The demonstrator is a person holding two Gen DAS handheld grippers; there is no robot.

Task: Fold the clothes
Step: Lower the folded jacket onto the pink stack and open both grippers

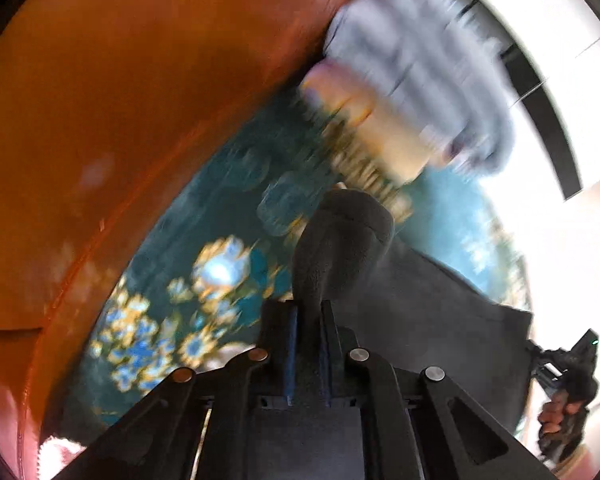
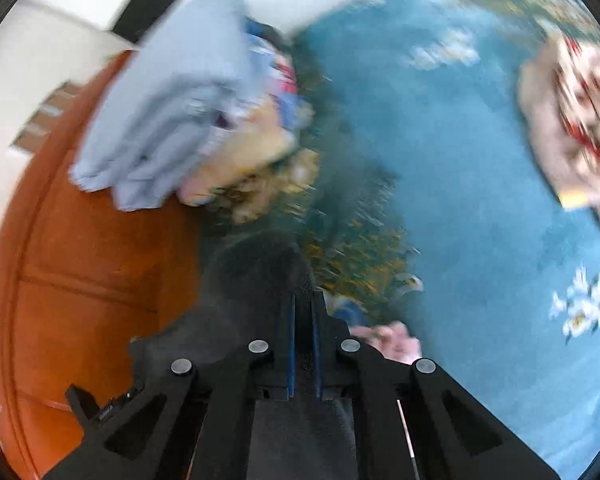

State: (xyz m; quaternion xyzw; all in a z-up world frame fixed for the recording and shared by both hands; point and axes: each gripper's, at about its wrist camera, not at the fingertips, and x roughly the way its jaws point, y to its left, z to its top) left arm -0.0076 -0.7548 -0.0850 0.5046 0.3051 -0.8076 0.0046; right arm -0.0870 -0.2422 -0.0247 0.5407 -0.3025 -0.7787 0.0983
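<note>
Both the left hand-held gripper (image 1: 309, 312) and right hand-held gripper (image 2: 304, 304) are clamped on the dark garment (image 1: 420, 304), held above the bed (image 2: 440, 152); next, lay it flat for folding

A dark grey garment (image 1: 400, 300) of soft, fleecy cloth hangs stretched in the air above a teal flowered bedspread (image 1: 204, 208). One bunched corner is pinched in the left gripper (image 1: 308, 312), the other in the right gripper (image 2: 304, 312). Beyond it, a blurred pile of folded clothes (image 2: 172, 112), pale blue on top, rests on the bedspread's edge.
</note>
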